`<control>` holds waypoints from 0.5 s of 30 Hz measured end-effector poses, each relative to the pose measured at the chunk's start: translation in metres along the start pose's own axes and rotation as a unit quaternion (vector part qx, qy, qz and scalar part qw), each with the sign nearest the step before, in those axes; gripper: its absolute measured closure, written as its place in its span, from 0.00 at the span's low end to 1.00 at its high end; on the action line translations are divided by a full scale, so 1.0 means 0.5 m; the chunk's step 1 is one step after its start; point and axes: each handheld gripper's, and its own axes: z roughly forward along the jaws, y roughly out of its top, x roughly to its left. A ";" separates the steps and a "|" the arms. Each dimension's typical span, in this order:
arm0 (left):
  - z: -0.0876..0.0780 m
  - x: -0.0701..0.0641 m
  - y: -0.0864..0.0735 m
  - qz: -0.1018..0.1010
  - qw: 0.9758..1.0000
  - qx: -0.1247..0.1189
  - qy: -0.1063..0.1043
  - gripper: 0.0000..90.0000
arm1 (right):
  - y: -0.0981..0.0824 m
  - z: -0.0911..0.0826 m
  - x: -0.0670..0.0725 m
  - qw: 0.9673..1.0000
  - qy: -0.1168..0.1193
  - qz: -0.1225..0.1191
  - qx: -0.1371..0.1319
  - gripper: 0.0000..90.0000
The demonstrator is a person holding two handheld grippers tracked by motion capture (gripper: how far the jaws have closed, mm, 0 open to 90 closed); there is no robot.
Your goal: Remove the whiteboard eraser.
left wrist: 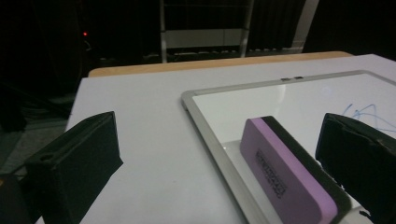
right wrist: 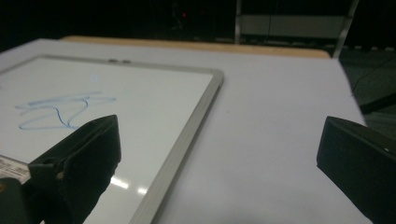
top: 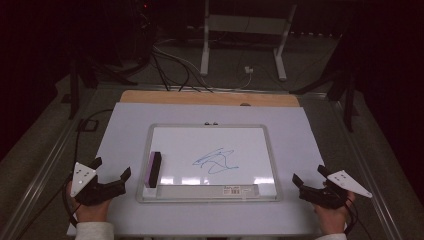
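The left gripper (top: 111,168) rests at the near left of the table, held in the person's left hand (top: 89,210), its jaws spread wide with nothing between them. In the left gripper view the two black jaws stand far apart, and the eraser (left wrist: 286,175) lies just beyond them toward the right jaw, not touched by either. The eraser is a purple block with a black felt side, lying at the near left corner of the whiteboard (top: 266,131), along its left edge. A blue scribble (top: 216,161) sits near the middle of the board, well to the right of the eraser. The right gripper (top: 308,175) is at the near right of the table, in the person's right hand (top: 331,216), jaws also wide and holding nothing, just right of the board's frame. The board lies on a pale table (top: 125,125) with a wooden strip (top: 150,97) along its far edge
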 end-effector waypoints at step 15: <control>0.008 -0.002 0.001 -0.017 1.000 0.024 -0.008 0.01 | -0.005 0.013 -0.006 1.000 0.004 0.004 0.006 0.00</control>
